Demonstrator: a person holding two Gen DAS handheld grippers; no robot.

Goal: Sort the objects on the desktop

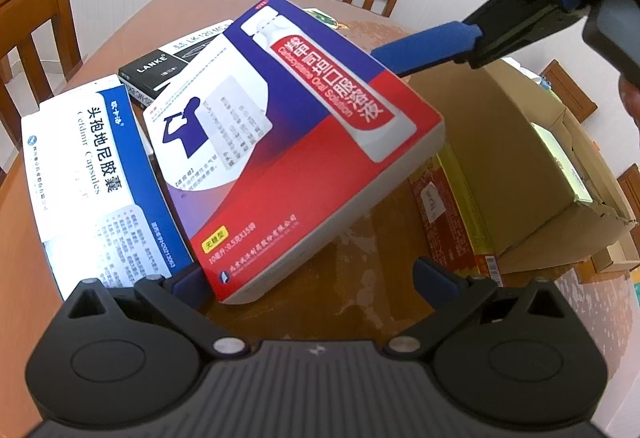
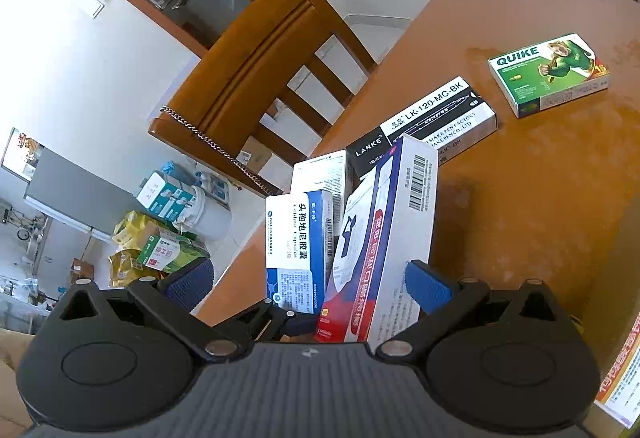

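Oral-soln box (image 1: 296, 141) btwn capsule box (image 1: 104, 173), carton (image 1: 520, 157).

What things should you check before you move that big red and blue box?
1. Right gripper around the red-and-blue box: ok, the box stands between its fingers.
2. Firm grip: not ok, one finger touches the box, the other is apart.
3. Left gripper out of the way: cannot tell, it is open and close to the box's corner.
4. Box steady: cannot tell, it is tilted up beside the white-and-blue box.
5. Cardboard box ready: ok, its top looks open.
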